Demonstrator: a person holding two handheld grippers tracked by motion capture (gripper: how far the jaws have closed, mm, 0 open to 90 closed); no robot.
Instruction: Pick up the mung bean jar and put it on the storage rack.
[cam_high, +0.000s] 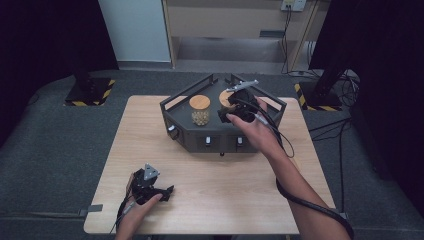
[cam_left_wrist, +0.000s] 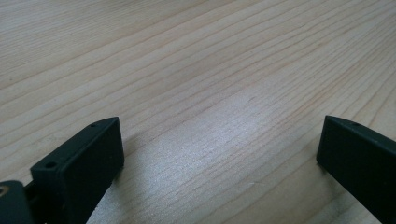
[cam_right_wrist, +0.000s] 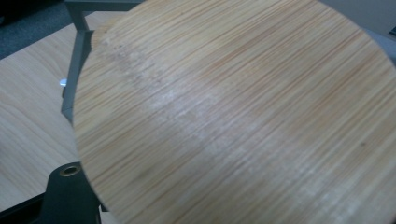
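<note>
Dark grey angular metal tray sits at the far middle of the light wooden desk; inside it, a glass jar with round bamboo lid; just right of that jar, the right gripper over a second round bamboo lid, jaws' state cannot tell; left gripper rests near the desk's front-left, well apart from the tray, jaws wide apart on bare wood.

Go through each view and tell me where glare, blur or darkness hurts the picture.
High view: table evenly lit, surroundings black. Left gripper view: pale glare on the wood between the open left tongs, far grain soft. Right gripper view: bamboo lid very close, slightly blurred, pale sheen across it.
</note>
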